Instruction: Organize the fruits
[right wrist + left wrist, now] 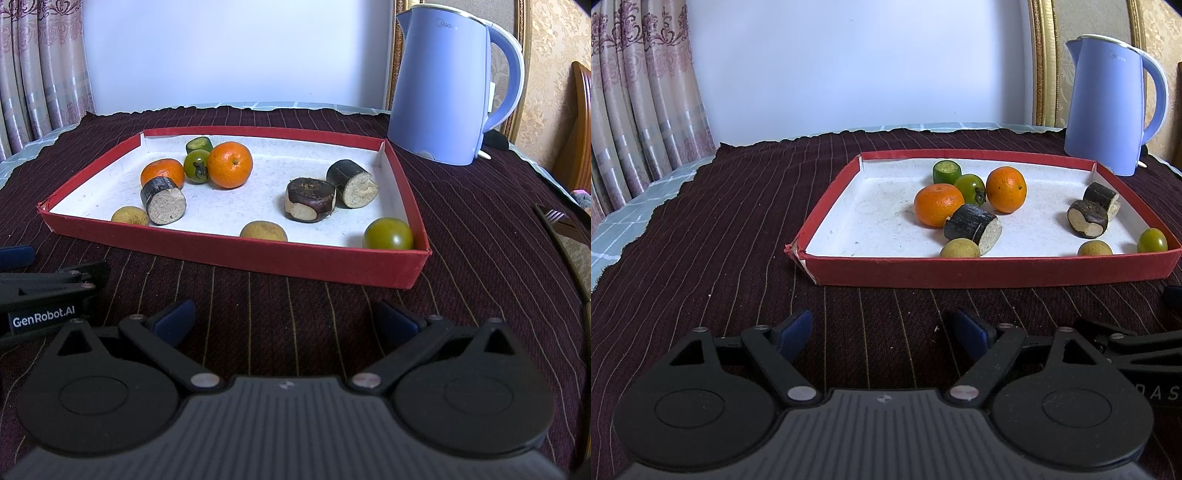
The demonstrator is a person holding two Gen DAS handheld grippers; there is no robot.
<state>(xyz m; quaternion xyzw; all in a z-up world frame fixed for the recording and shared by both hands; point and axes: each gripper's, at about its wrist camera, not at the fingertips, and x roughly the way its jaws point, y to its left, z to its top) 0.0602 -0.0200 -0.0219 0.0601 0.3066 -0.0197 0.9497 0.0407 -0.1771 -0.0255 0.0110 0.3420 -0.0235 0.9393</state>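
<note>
Dark cloth covered the table [701, 229]; both hand-held grippers [881, 332] [286, 319] waited spread and empty near the tray [236, 254], fruit mixed inside.

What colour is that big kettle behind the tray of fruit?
The kettle is pale lavender-blue with a lighter rim. The right wrist view shows it best.

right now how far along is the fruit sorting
Barely started, by the look of it. Every piece lies mixed in the red tray: oranges, green tomatoes, dark sugarcane chunks, small yellowish fruits. Nothing is in hand: left gripper and right gripper are open over the cloth. All grouping remains.
</note>
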